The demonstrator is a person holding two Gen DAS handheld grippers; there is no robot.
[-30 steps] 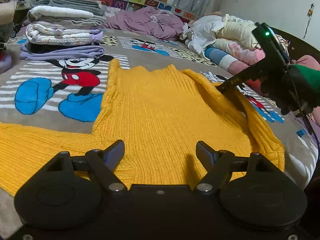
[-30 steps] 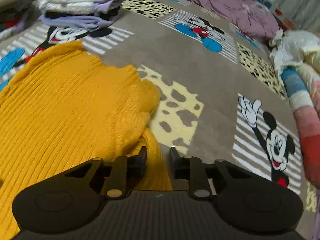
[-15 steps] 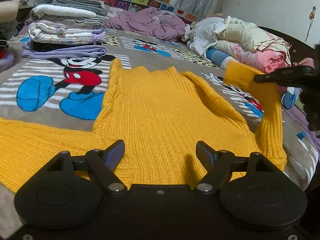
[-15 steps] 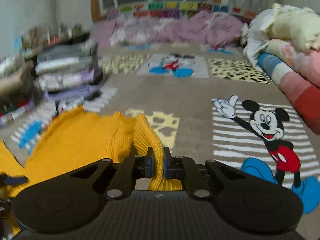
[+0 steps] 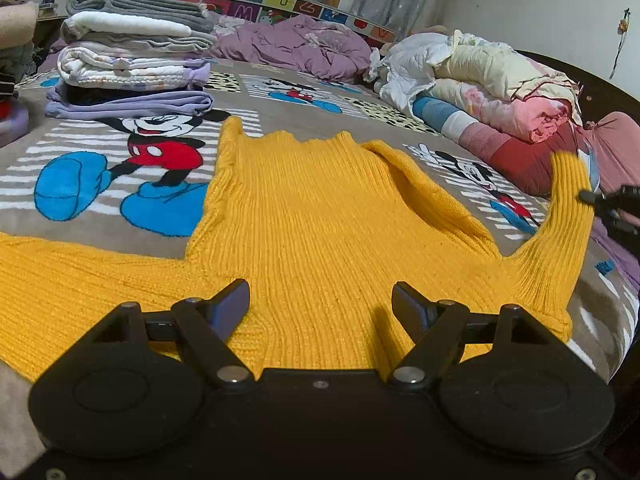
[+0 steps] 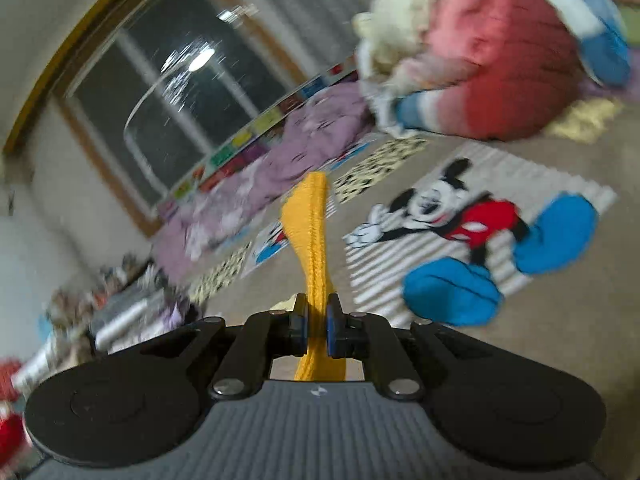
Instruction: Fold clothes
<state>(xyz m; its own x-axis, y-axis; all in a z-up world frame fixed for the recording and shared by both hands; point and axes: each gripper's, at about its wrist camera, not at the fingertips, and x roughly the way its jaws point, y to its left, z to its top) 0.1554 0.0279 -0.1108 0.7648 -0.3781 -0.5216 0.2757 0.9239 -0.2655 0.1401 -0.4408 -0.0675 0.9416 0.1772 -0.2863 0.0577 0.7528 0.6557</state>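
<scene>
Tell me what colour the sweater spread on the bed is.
Mustard yellow, rib-knit sweater; clearest in the left wrist view.

So that's one yellow sweater [image 5: 320, 216], one stack of folded clothes [image 5: 132, 68] off to the left gripper's [image 5: 320, 304] far left, one heap of bedding [image 5: 492, 80] far right, and two grippers, counting the right gripper [image 6: 317, 322].

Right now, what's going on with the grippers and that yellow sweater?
Left gripper open over sweater. Right gripper shut on sleeve, lifting it. Nothing in the way.
</scene>
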